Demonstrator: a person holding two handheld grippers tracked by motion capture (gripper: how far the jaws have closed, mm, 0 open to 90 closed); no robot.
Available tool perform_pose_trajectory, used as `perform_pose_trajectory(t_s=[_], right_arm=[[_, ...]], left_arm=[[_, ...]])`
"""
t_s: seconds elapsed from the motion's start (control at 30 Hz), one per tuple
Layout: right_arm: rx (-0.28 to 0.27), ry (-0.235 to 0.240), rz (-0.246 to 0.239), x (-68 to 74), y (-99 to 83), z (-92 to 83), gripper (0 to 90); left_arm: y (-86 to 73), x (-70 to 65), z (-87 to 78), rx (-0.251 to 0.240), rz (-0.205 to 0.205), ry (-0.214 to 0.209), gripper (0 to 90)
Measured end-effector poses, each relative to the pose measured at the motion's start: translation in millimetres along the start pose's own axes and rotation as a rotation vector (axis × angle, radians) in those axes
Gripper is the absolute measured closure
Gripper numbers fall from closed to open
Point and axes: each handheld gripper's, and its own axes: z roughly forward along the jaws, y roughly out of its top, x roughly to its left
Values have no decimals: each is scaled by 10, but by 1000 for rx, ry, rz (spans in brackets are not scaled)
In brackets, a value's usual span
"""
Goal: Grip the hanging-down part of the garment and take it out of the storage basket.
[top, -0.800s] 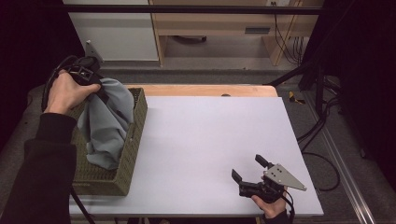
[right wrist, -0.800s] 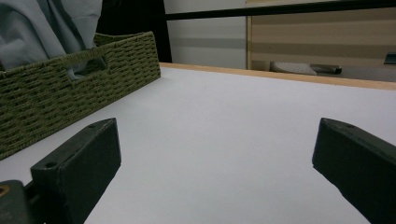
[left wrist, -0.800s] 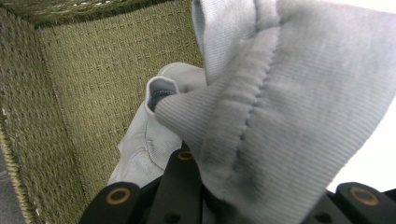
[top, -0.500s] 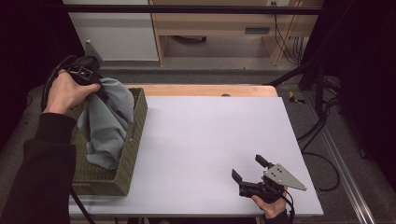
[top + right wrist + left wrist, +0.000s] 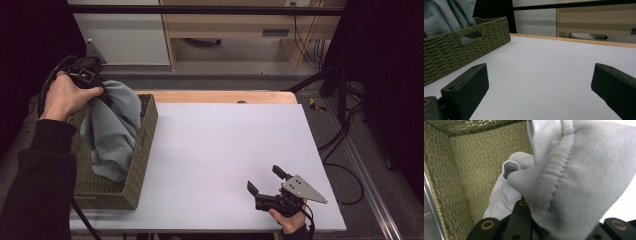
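Cloth [image 5: 114, 131] is pinched in the left claw [image 5: 97, 90]; the claw's two black jaws are pressed on a fold of it, and in the left gripper view the ribbed grey cloth [image 5: 574, 182] hangs right over the jaws and covers most of the space in front of them; the left hand [image 5: 65, 97] holds this claw up above the far end of the basket [image 5: 145, 135]; from the claw the cloth drops down into the basket, and its bottom end sits inside against the woven wall; part of it leans over the basket's right rim; below the jaws, in the left gripper view, a paler bit of cloth lies on the green woven basket [image 5: 461, 170] floor.

The basket sits on the left side of the white table [image 5: 220, 150], with its long side running away from the person.

The right claw [image 5: 266, 180] is well apart from the cloth, near the front right corner of the table; its jaws are spread wide with nothing between them; the right hand [image 5: 290, 220] holds it low over the table top; in the right gripper view the white table [image 5: 544, 75] lies between the two jaws, and the basket [image 5: 461, 52] with the grey cloth [image 5: 446, 15] in it stands far off at the left.
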Motion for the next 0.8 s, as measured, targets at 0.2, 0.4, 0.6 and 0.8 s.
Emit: perform_pose_trajectory(t_s=[0.2, 0.4, 0.6, 0.8], right_arm=[[1, 2, 3, 6, 16, 10, 18], [4, 6, 8, 19, 38, 31, 20], [-1, 14, 8, 32, 67, 47, 24], [-1, 17, 3, 50, 74, 64, 25]], left_arm=[[-23, -34, -148, -21, -2, 3, 832], [-47, -62, -314, -41, 3, 10, 832], [-85, -92, -508, -70, 11, 24, 832], [-99, -119, -669, -97, 16, 33, 832]])
